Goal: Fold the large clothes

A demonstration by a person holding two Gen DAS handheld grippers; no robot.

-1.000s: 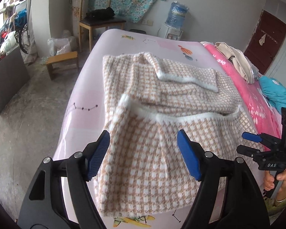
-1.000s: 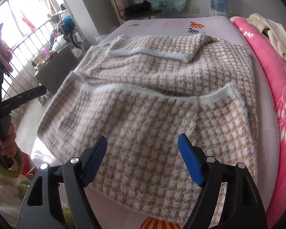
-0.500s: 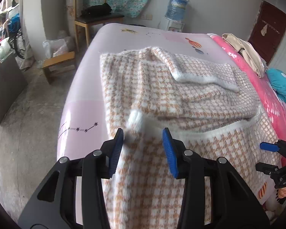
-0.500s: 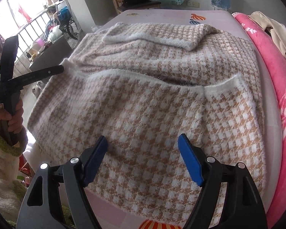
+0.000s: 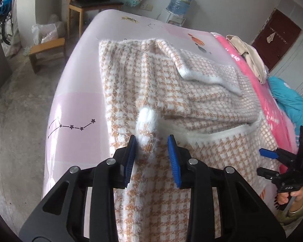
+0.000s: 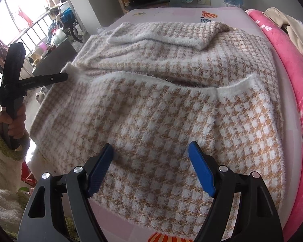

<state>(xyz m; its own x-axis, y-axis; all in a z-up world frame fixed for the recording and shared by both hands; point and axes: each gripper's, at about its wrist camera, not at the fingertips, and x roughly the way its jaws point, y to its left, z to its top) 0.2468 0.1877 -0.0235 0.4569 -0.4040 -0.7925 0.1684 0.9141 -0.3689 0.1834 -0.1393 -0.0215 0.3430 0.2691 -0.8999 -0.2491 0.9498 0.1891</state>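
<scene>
Sweater (image 6: 171,104), a fuzzy tan-and-white houndstooth knit, lies spread across the pink bed sheet (image 5: 78,109), with one white-trimmed sleeve (image 6: 157,38) already folded over the far part of the body. We hold our left gripper (image 5: 152,157) at the sweater's left side, its blue pads partly closed around a bunched tuft of the white fluffy trim (image 5: 146,121); the jaws have not fully met, and we cannot tell for certain whether the pinch is firm yet. Our right gripper (image 6: 149,169) hovers above the near hem with its jaws wide apart, touching nothing. We judge the step in hand to be taking hold of the white-edged front corner on the left, ahead of a fold across the body. The next move calls for us to finish closing the left pads on the trim, then bring the right gripper to the matching white corner (image 6: 250,84) on its side, so both ends lift evenly and the soft knit does not sag or twist.
</scene>
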